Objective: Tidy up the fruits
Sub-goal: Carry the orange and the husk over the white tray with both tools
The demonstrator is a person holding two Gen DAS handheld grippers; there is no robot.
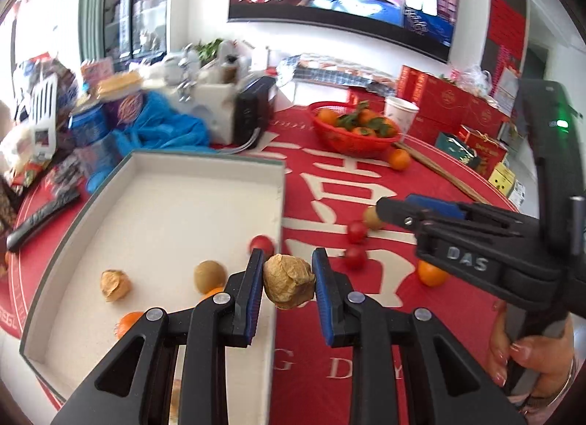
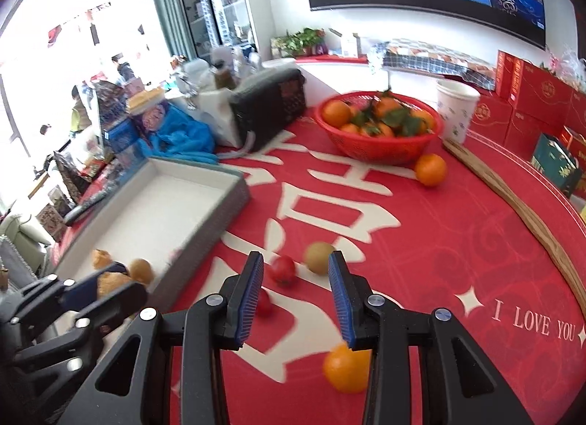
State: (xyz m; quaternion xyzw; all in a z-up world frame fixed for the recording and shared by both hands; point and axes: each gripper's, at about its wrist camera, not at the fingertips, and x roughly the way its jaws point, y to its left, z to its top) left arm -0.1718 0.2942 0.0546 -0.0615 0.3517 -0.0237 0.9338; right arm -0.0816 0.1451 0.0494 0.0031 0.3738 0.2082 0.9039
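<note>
The left hand-held gripper point(image 1: 287, 280) is clamped on a papery, tan husked fruit point(image 1: 289, 280), its blue pads pressing the husk from both sides, and it holds the fruit over the right wall of the white tray point(image 1: 205, 165). Inside the tray lie another husked fruit point(image 1: 115, 285) near the left, a brown kiwi point(image 1: 209, 276), a red tomato point(image 1: 262, 243) against the right wall, and an orange point(image 1: 128, 321) at the near edge partly hidden by the gripper's frame. The right hand-held gripper point(image 2: 296, 291) hangs above the red tablecloth point(image 2: 457, 242) with its jaws apart and nothing between the pads. Beyond its fingertips a tomato point(image 2: 282, 269) and a kiwi point(image 2: 318, 257) lie just beside each other on the cloth; a second tomato point(image 2: 264, 303) peeks out beside the left finger, and an orange point(image 2: 344, 370) sits near, under the right finger. At the far side of the table a red basket point(image 2: 381, 148) holds leafy mandarins, with a loose orange point(image 2: 431, 169) touching its right foot and a white paper cup point(image 2: 456, 110) just to its right. In the left wrist view, a person's hand point(image 1: 527, 355) grips the right gripper's handle at the lower right.
</note>
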